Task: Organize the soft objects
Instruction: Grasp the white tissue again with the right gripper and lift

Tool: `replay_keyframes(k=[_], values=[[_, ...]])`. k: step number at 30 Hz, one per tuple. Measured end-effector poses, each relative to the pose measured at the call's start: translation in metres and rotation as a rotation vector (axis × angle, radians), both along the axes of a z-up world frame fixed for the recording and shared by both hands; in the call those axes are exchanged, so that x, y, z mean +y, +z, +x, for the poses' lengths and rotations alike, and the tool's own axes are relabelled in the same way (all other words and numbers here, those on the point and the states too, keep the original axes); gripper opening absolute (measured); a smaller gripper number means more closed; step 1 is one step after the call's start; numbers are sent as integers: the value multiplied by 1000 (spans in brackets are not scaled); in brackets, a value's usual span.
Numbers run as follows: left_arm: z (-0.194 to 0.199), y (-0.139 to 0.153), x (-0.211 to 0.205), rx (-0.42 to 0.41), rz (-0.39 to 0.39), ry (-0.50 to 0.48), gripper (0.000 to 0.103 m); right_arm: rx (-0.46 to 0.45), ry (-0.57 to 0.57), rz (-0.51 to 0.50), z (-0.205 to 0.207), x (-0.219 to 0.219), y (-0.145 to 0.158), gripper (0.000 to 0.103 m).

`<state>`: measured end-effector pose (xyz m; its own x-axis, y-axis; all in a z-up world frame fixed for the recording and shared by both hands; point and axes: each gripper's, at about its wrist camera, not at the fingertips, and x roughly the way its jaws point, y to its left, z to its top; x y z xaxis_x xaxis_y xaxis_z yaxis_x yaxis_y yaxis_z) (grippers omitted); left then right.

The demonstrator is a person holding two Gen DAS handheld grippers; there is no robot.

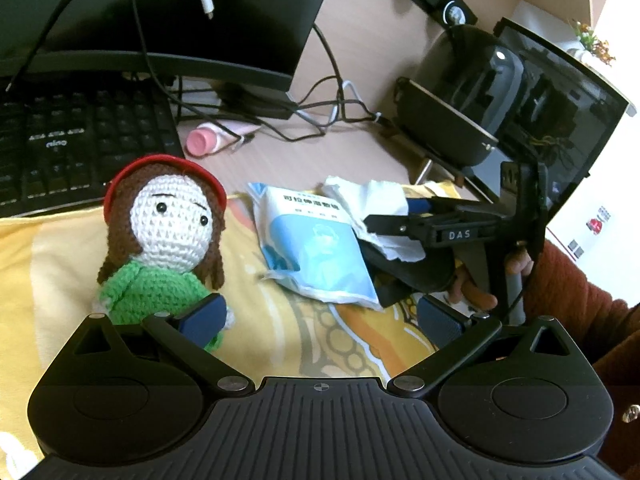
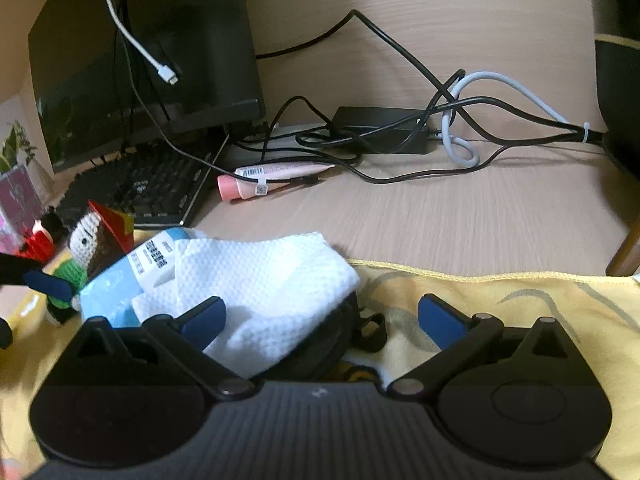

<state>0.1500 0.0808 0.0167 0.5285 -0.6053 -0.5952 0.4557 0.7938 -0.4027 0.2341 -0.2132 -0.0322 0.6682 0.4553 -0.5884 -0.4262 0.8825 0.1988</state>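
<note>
A crochet doll (image 1: pixel 160 232) with brown hair, a red band and a green top stands on a yellow cloth (image 1: pixel 60 264). My left gripper (image 1: pixel 320 320) is open, and its left pad (image 1: pixel 202 320) sits right by the doll's body. A blue-and-white soft packet (image 1: pixel 316 248) lies to the right of the doll. Beside it, a white tissue (image 2: pixel 256 280) drapes over a black pouch (image 2: pixel 332 340). My right gripper (image 2: pixel 322 320) is open with the tissue and pouch between its fingers. The doll (image 2: pixel 86 248) and the packet (image 2: pixel 120 280) show at that view's left.
A black keyboard (image 1: pixel 72 148) and a monitor (image 1: pixel 160 12) stand behind the cloth. A pink tube (image 2: pixel 264 180), tangled cables (image 2: pixel 400 136) and a power brick (image 2: pixel 380 124) lie on the desk. A black appliance (image 1: pixel 468 76) and a dark screen (image 1: pixel 560 108) are at the right. A hand (image 1: pixel 476 292) holds the right gripper.
</note>
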Motion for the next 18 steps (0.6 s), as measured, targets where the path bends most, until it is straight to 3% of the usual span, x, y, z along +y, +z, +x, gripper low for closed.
replay_keyframes(k=[13, 18], values=[[0, 4, 8, -15, -46, 32, 103, -9, -94, -52, -7, 10, 1, 103], [2, 3, 15, -17, -79, 47, 103, -23, -85, 41, -11, -3, 3, 102]])
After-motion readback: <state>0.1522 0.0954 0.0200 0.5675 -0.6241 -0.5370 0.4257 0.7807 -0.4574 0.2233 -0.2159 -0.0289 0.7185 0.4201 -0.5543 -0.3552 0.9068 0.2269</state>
